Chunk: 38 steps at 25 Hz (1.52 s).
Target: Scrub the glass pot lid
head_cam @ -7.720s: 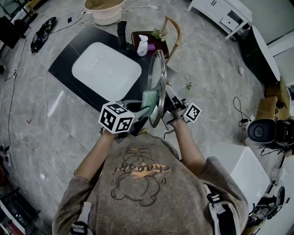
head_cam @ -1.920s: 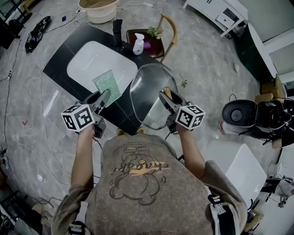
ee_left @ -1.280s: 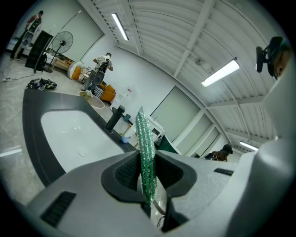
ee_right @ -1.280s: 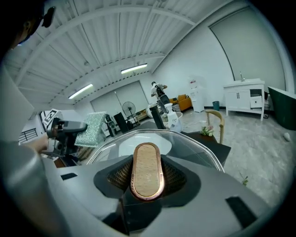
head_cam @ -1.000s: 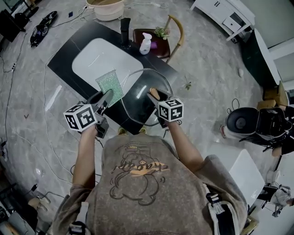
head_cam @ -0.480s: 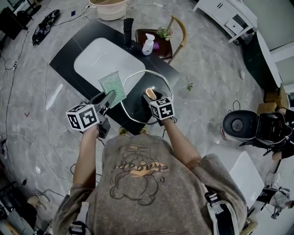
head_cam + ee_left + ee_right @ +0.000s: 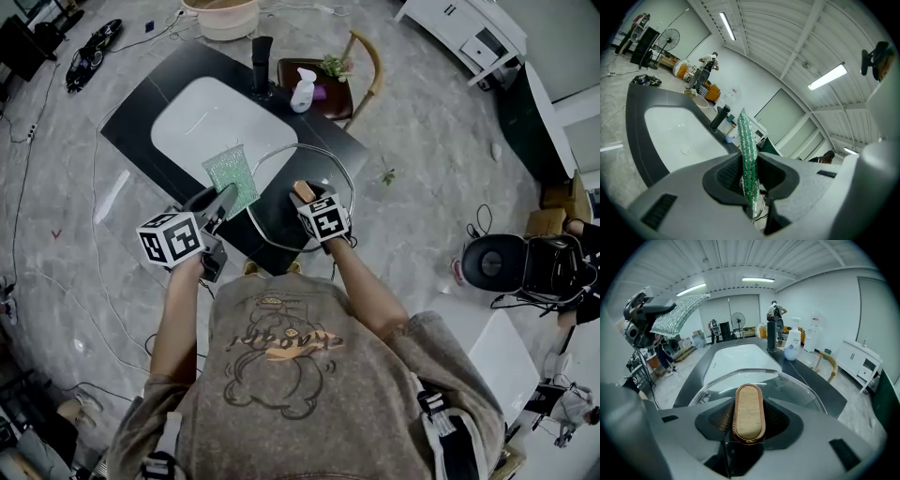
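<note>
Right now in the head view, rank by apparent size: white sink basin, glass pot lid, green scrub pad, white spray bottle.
1. white sink basin
2. glass pot lid, somewhat smaller
3. green scrub pad
4. white spray bottle, clearly smallest

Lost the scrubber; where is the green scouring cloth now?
Head view, left of centre: the green scouring cloth is clamped in the left gripper, beside the white sink, left of the glass pot lid.

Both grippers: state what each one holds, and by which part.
The left gripper pinches the green scouring cloth by its near edge. The right gripper grips the glass pot lid by its wooden-topped handle.
</note>
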Tool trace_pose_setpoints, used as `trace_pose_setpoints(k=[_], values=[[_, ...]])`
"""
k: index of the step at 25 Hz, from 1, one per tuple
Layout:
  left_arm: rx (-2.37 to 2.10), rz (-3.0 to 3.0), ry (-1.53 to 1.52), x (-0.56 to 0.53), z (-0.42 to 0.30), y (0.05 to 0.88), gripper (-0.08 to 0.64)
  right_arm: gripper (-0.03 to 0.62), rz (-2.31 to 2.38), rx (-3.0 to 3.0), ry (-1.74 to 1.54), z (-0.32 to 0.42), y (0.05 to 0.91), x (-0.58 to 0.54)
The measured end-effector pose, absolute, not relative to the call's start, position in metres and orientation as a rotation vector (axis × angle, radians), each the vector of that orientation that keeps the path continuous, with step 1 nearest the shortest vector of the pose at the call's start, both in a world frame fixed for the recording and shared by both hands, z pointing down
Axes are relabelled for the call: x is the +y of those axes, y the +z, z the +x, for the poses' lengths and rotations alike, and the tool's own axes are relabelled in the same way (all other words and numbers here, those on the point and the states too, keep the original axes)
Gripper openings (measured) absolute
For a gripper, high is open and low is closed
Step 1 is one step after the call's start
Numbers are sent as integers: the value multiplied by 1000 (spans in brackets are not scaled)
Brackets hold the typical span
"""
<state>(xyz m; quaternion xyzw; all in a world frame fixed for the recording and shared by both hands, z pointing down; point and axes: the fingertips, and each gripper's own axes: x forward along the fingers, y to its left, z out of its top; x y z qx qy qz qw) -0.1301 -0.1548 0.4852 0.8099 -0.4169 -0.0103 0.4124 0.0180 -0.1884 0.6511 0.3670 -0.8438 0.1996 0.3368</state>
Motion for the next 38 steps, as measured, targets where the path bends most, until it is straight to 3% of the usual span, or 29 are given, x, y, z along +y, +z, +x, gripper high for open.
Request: trace_pose_setpoints(k=[19,38], values=[[-1018,2048,13,-154,-115,499,84,201,862,-2253,421,14,630,-191],[-968,2131,22,-156,-88,475,84,201,1285,-2513,486,102,479,-162]])
